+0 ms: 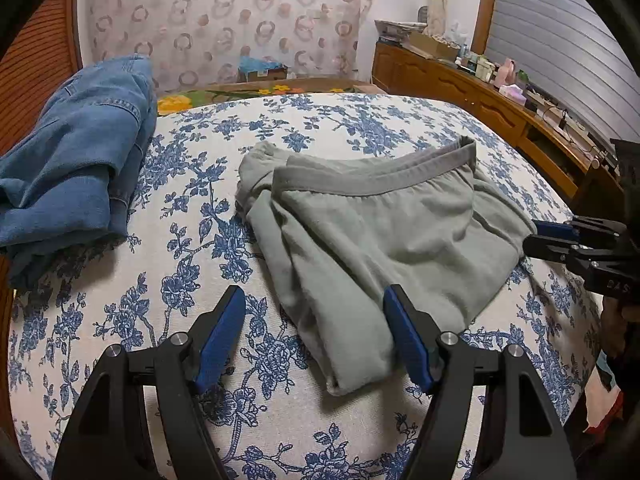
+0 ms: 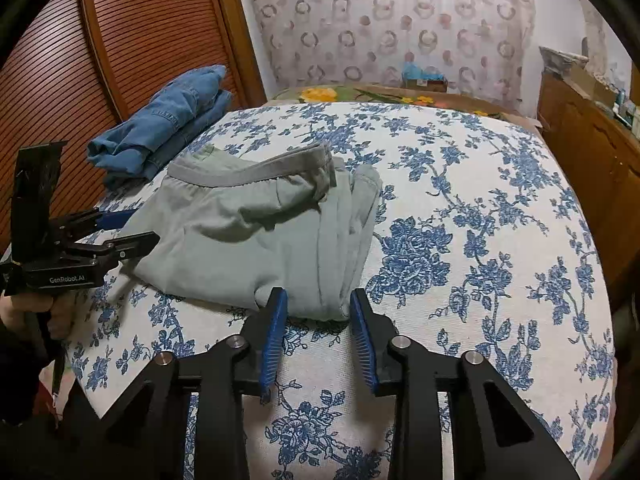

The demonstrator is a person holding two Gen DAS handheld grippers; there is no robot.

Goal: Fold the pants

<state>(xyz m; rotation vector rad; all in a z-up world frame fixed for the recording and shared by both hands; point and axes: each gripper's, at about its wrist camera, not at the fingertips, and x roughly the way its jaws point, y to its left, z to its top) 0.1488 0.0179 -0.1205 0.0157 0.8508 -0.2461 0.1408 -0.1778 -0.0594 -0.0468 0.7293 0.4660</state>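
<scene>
Denim jeans (image 1: pixel 76 148) lie folded at the bed's (image 1: pixel 360 120) left edge — grey pants (image 1: pixel 380 232) folded mid-bed. Left hand-held gripper (image 1: pixel 314 320) gapes wide, empty; right hand-held gripper (image 2: pixel 319 312) — narrower, straddling the pants' near corner, not pinching.

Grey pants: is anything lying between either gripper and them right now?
Nothing visible. The left gripper and right gripper both sit open at the near edge of the grey pants, with only bare bedspread around them. The folded jeans lie off to the left side, clear of both.
</scene>
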